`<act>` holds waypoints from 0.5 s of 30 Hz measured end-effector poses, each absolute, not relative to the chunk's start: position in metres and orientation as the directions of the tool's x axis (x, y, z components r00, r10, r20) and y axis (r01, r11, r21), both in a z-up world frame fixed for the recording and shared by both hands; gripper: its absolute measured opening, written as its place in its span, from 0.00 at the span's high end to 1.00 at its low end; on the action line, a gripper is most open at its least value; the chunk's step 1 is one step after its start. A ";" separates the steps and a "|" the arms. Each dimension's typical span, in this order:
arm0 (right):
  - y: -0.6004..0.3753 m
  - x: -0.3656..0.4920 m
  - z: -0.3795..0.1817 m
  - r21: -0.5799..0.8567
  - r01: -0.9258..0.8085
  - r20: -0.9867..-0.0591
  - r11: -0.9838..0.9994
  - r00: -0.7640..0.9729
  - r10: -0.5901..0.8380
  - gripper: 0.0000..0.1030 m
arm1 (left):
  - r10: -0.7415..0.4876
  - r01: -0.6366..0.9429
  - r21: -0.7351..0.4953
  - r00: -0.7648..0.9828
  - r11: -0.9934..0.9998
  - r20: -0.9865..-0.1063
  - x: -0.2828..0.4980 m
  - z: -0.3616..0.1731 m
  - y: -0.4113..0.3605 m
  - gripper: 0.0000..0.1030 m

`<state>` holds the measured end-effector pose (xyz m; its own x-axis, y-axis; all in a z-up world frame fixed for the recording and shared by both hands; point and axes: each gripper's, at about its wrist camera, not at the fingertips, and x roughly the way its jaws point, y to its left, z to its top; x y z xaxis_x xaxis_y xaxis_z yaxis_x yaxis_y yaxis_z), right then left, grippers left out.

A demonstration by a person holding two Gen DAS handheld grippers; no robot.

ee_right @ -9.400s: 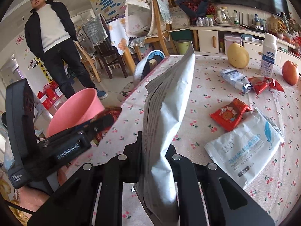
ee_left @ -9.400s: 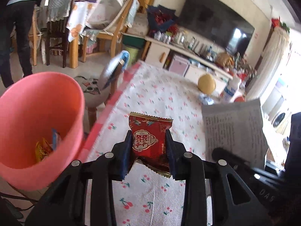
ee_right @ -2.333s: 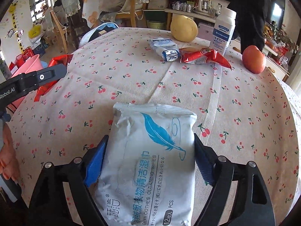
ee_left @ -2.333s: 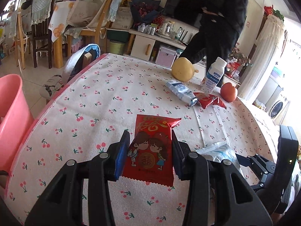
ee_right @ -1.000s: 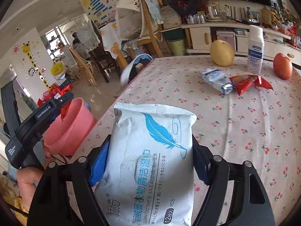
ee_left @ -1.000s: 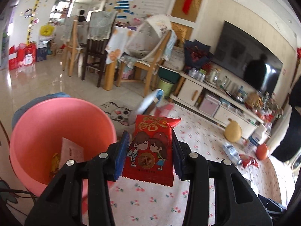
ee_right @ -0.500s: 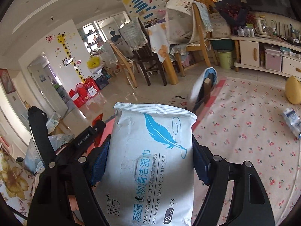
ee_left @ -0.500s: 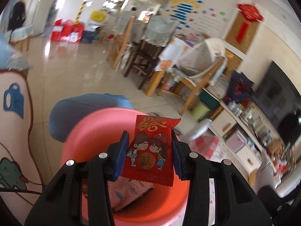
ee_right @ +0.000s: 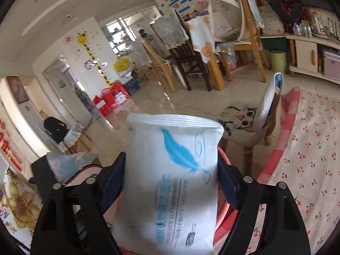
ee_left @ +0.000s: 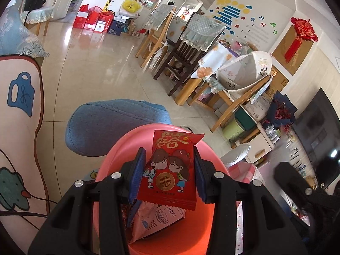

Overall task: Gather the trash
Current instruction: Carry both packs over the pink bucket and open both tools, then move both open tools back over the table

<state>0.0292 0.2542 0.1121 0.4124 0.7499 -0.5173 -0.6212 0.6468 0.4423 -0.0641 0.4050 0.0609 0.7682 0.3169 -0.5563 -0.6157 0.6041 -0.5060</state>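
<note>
Two bits of trash are ready to drop: the red snack packet point(ee_left: 170, 170), low in the middle of the frame, is clamped in the left gripper point(ee_left: 169, 175) right over the pink bucket point(ee_left: 119, 148). The white wipes pack point(ee_right: 172, 180) is clamped in the right gripper point(ee_right: 171, 182), with the bucket's rim peeking out behind it. Next, I think, each gripper must let go so its piece falls in with the paper wrapper point(ee_left: 157, 218) and other scraps already inside.

Moved off the cherry-print tablecloth point(ee_right: 314, 161) to a position over the pink bin point(ee_left: 170, 231): left gripper point(ee_left: 169, 176) with red packet point(ee_left: 170, 170), right gripper point(ee_right: 172, 189) with wipes pack point(ee_right: 170, 182). Added inside the pink bin: pale printed wrapper point(ee_left: 157, 221).
</note>
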 end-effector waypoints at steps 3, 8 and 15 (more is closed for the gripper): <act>0.250 0.028 0.109 0.434 -0.598 -0.522 0.673 0.442 0.729 0.12 | 0.320 -0.622 -0.505 0.763 0.599 -0.561 -0.064 0.060 0.407 0.46; 0.225 0.026 0.103 0.438 -0.543 -0.525 0.716 0.492 0.694 0.11 | 0.342 -0.633 -0.478 0.754 0.609 -0.562 -0.062 0.061 0.402 0.32; 0.178 0.011 0.093 0.415 -0.458 -0.555 0.786 0.558 0.617 0.09 | 0.372 -0.618 -0.419 0.761 0.665 -0.532 -0.056 0.068 0.384 0.19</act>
<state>0.0114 0.1783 0.0928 0.5577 0.6173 -0.5549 -0.4576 0.7864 0.4149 -0.0559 0.3844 0.0682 0.7606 0.3719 -0.5322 -0.6184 0.6646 -0.4194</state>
